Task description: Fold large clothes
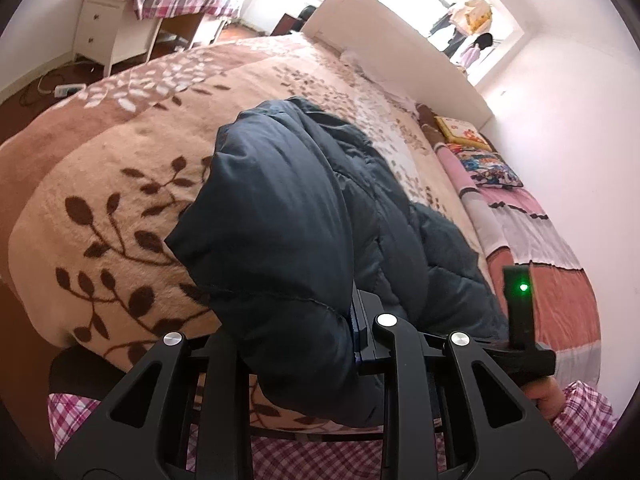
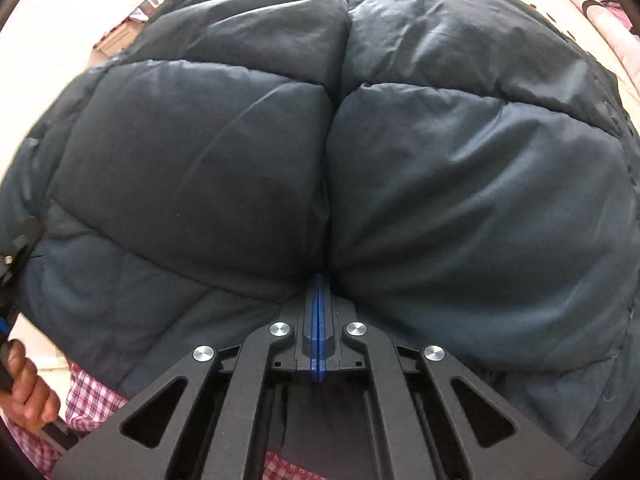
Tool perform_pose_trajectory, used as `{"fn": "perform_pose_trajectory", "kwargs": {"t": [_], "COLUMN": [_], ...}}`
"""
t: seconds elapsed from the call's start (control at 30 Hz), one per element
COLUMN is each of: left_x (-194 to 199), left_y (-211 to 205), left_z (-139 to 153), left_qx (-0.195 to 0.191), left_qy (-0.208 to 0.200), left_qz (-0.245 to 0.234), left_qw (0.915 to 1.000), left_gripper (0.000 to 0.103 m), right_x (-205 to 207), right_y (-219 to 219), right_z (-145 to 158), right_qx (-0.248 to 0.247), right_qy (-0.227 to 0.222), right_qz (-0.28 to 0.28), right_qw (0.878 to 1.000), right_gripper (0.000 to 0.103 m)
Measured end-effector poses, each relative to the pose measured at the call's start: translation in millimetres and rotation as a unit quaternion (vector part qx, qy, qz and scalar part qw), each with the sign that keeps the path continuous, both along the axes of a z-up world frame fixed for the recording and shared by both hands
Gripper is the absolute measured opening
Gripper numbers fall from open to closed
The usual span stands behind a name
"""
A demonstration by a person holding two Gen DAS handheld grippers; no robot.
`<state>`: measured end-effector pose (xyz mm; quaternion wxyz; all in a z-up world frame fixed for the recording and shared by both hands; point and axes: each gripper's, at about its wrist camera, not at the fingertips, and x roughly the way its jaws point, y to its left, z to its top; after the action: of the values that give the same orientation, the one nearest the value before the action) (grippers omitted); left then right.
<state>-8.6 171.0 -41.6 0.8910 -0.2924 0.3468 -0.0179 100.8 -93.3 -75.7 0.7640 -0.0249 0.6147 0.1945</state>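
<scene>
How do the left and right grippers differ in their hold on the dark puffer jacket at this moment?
The right gripper has its blue pads pressed together, pinching a fold of the dark puffer jacket, which fills its view. The left gripper is largely buried under the jacket, one blue pad edge showing; its closure is unclear. Its view shows the blanket too. Both touch the jacket.

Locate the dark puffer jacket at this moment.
The dark puffer jacket lies on the leaf-patterned blanket in the left wrist view, its near edge pinched in both tongs; it fills the right wrist view.
</scene>
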Motion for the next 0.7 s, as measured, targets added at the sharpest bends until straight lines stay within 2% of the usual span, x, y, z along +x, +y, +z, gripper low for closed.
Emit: {"fn": "perform_pose_trajectory", "kwargs": {"t": [0.1,0.2,0.33,0.4,0.47,0.57,0.63,0.7], "left_x": [0,0,-1,-3,-4,-6,-8,-9], "left_y": [0,7,6,6,6,4,3,2], "left_z": [2,0,1,3,4,7,9,12], "left_qx": [0.003,-0.01,-0.008,-0.013,-0.012,-0.012,-0.011,-0.011], "left_qy": [0.0,0.006,0.001,-0.005,-0.009,-0.012,-0.014,-0.02], "left_qz": [0.002,0.008,0.005,0.003,0.0,-0.003,-0.006,-0.011], "left_qw": [1.0,0.9999,1.0,0.9999,0.9999,0.9999,0.9998,0.9997], "left_gripper": [0.023,0.023,0.023,0.023,0.023,0.023,0.023,0.023], "right_x": [1,-2,-11,-1,20,66,93,115], "right_y": [5,8,7,8,12,22,27,25], "right_z": [5,19,62,89,100,94,78,59], "right_qx": [-0.01,0.002,0.051,0.048,0.039,0.023,0.018,-0.008], "right_qy": [-0.007,-0.018,-0.078,-0.12,-0.135,-0.131,-0.115,-0.097], "right_qz": [0.002,0.001,0.022,0.019,0.011,-0.013,-0.031,-0.051], "right_qw": [1.0,1.0,0.995,0.991,0.99,0.991,0.993,0.994], "right_gripper": [0.0,0.0,0.0,0.0,0.0,0.0,0.001,0.001]}}
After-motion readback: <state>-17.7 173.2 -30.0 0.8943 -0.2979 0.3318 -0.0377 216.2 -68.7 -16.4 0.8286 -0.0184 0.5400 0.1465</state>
